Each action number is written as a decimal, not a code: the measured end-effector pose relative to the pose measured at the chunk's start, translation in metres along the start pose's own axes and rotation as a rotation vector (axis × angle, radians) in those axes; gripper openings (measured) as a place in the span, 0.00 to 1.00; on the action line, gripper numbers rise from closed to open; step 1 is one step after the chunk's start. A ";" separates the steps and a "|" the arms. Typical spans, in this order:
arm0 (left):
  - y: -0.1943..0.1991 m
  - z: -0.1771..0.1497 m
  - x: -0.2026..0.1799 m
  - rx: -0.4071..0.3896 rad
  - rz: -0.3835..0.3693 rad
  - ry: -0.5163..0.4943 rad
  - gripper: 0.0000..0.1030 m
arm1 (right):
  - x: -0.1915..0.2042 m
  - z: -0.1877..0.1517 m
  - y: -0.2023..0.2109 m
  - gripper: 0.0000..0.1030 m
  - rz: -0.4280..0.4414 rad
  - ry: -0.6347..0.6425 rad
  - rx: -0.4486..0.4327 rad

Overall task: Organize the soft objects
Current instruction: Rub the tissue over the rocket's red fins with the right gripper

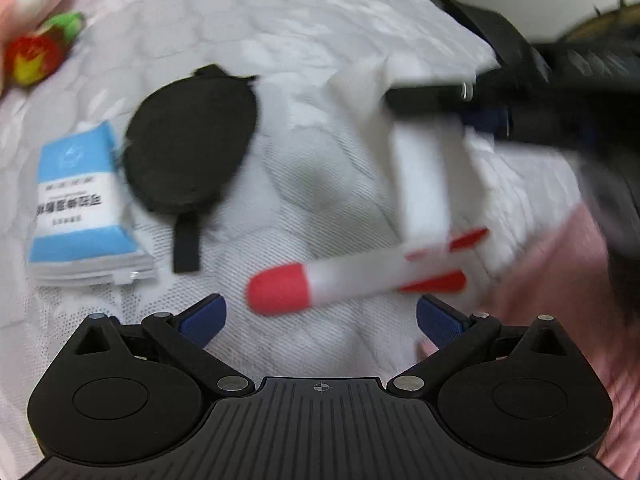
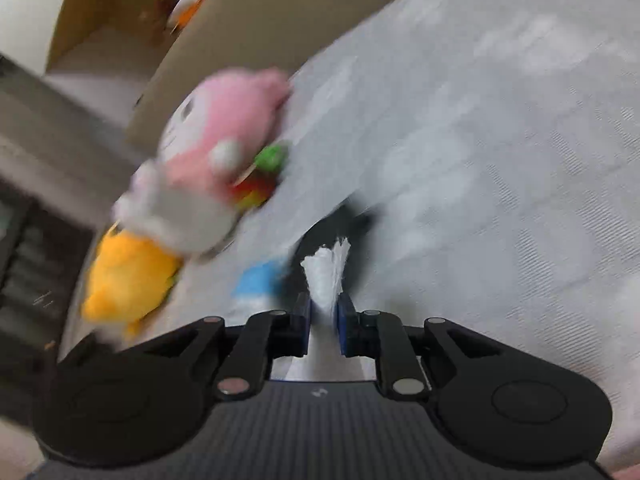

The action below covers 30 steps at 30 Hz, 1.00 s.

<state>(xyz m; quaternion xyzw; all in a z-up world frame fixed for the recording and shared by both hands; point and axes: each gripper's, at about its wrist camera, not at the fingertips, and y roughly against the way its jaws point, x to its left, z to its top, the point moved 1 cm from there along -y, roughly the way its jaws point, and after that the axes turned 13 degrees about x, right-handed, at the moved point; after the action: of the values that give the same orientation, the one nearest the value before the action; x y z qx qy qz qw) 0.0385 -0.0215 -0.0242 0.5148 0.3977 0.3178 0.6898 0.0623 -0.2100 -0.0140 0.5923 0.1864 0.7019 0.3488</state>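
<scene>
The right gripper (image 2: 323, 312) is squeezed tight on a white cloth (image 2: 327, 276), which hangs up off the bed (image 2: 500, 140), probably so it can be put away. The left gripper (image 1: 320, 316) waits wide apart with nothing in it. A red and white soft toy (image 1: 340, 276) is near it; a black eye mask (image 1: 188, 140) and blue packet (image 1: 82, 204) lie farther left.

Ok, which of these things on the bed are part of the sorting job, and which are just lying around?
Part of the job:
white cloth, pinched in the right hand-held gripper
black eye mask
pink plush
yellow plush
left hand-held gripper, open

Probably just lying about:
blue-and-white packet
red-tipped white tube
cardboard box, possibly the destination, cannot tell
</scene>
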 end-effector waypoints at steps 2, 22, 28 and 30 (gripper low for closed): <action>-0.003 -0.001 -0.005 0.007 0.041 -0.022 1.00 | 0.018 -0.006 -0.028 0.16 -0.041 0.050 0.068; 0.002 -0.006 -0.039 -0.085 0.063 -0.190 1.00 | -0.058 -0.027 0.043 0.16 -0.258 -0.102 0.138; -0.028 -0.012 -0.095 -0.130 0.320 -0.581 1.00 | -0.068 -0.030 0.048 0.16 -0.193 -0.139 0.064; -0.049 -0.015 -0.109 -0.102 0.414 -0.691 1.00 | -0.068 -0.028 0.046 0.18 -0.196 -0.133 0.070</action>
<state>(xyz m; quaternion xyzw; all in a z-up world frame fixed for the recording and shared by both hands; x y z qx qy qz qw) -0.0261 -0.1203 -0.0493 0.6258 0.0140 0.2774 0.7288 0.0264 -0.2853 -0.0372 0.6284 0.2442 0.6167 0.4064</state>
